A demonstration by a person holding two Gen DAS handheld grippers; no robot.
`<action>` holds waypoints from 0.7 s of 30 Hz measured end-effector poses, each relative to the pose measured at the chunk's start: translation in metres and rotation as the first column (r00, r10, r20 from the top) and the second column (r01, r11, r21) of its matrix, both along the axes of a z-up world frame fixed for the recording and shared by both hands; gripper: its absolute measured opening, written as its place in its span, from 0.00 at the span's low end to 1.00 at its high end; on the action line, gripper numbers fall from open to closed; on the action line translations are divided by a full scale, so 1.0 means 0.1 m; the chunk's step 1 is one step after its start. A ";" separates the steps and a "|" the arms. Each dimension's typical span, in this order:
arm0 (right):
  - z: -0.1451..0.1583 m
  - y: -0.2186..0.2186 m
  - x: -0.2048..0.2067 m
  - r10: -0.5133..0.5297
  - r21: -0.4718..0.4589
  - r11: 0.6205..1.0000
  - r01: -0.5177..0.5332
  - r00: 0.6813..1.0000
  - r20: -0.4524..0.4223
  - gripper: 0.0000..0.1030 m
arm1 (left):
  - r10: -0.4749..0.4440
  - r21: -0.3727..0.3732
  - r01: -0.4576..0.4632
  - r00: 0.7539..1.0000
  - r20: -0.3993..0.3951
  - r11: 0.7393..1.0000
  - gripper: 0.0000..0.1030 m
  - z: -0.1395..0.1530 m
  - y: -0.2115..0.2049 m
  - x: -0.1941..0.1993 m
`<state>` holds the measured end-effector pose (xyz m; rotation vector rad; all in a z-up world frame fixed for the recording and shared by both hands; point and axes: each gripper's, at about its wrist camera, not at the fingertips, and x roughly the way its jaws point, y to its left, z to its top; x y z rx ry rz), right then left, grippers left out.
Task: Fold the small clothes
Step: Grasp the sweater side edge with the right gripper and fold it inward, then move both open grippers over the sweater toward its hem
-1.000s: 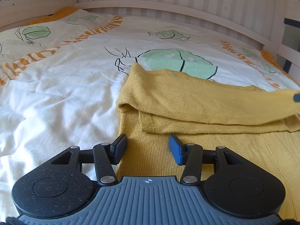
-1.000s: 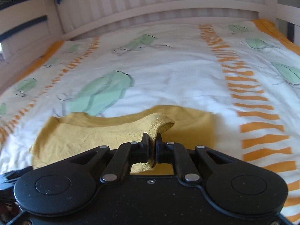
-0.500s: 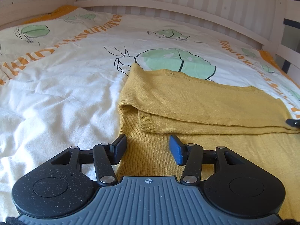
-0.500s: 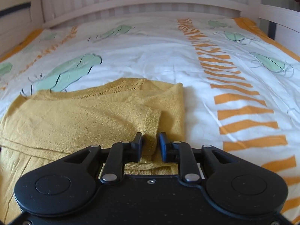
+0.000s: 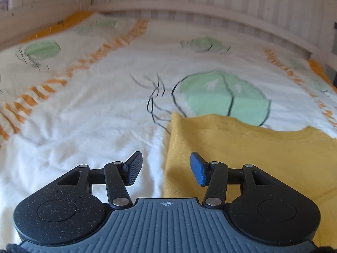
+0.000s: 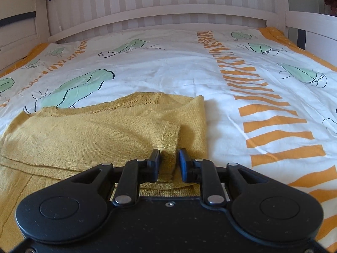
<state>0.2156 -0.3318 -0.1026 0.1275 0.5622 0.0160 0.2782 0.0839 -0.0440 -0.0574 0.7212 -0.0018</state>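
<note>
A mustard-yellow knit sweater (image 6: 101, 130) lies flat on the bed with one sleeve folded across its body. The sleeve's ribbed cuff (image 6: 170, 145) lies between the jaws of my right gripper (image 6: 169, 164), which are parted a little and no longer pinch it. In the left wrist view the sweater (image 5: 252, 147) fills the lower right. My left gripper (image 5: 166, 168) is open and empty, its jaws astride the sweater's left edge, one over the sheet and one over the knit.
The bed has a white duvet (image 6: 168, 69) with green leaf prints and orange striped bands (image 6: 263, 97). A pale wooden slatted headboard (image 6: 168, 6) runs along the far side, with side rails left and right (image 6: 311, 27).
My right gripper carried the sleeve across the sweater, laid it down and opened off the cuff. My left gripper, open throughout, has shifted left and forward to the sweater's left edge.
</note>
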 end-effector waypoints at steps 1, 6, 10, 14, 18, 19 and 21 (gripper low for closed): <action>0.00 0.00 0.00 0.000 0.001 1.000 0.000 1.000 0.000 0.28 | 0.011 0.004 -0.011 1.000 -0.022 1.000 0.47 -0.05 0.01 0.07; 0.00 -0.01 0.00 0.001 0.010 1.000 -0.001 1.000 0.000 0.28 | 0.056 0.004 -0.056 0.997 -0.048 0.998 0.50 -0.33 0.11 0.12; 0.03 -0.04 0.04 0.039 0.038 0.999 -0.039 0.999 -0.014 0.45 | 0.038 0.038 -0.038 0.999 -0.011 0.999 0.51 -0.37 0.07 0.04; 0.10 -0.02 0.15 0.140 0.072 0.988 -0.136 0.989 -0.043 0.74 | 0.034 0.050 -0.033 0.999 -0.015 0.998 0.51 -0.36 0.05 0.07; 0.14 -0.03 0.33 0.193 0.144 0.972 -0.185 0.980 -0.041 0.75 | 0.031 0.050 -0.030 0.999 -0.015 0.998 0.51 -0.37 0.06 0.08; 0.15 -0.05 0.37 0.185 0.169 0.969 -0.178 0.982 -0.029 0.74 | 0.030 0.048 -0.030 0.999 -0.015 0.998 0.51 -0.37 0.06 0.08; 0.18 -0.10 0.40 0.137 0.181 0.974 -0.136 0.990 0.006 0.73 | 0.030 0.048 -0.029 0.999 -0.016 0.998 0.51 -0.37 0.06 0.08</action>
